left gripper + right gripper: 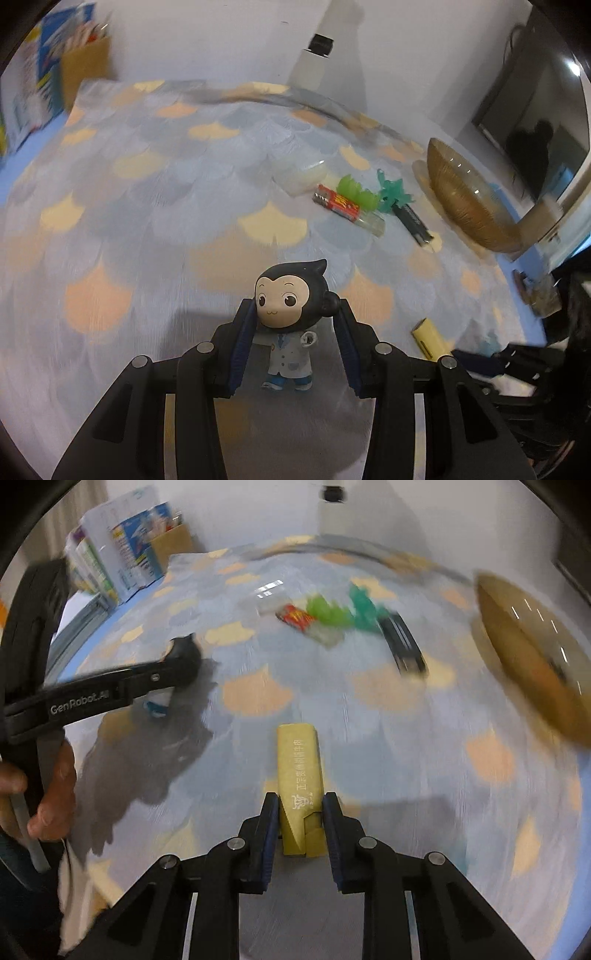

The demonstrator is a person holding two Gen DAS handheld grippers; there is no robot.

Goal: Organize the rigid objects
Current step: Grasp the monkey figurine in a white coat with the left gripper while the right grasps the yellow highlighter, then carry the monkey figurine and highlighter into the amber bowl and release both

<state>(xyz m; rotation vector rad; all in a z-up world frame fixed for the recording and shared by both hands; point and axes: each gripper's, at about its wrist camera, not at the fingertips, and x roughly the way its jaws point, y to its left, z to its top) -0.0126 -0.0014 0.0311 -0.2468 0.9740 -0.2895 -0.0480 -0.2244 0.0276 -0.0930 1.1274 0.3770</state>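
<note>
The only fully legible marking is "GenRobot.AI", printed in white on the side of the left gripper as seen from the right wrist view. The yellow box carries a column of white characters and a small white emblem along its top face; these cannot be read reliably. The yellow box is a slim rectangular carton with a tuck flap at its near end; its long axis runs away from the camera, in line with the fingers. The right gripper is closed onto the near end of this box, with the blue pads pressing both long sides. The figurine is a small toy with a large black head, a pale face, a white coat, a blue tie and blue shoes. It stands upright on the patterned tablecloth, facing the camera. The left gripper is closed on the figurine, pads bearing on either side of its head. A red labelled battery lies further off; its print is blurred.
</note>
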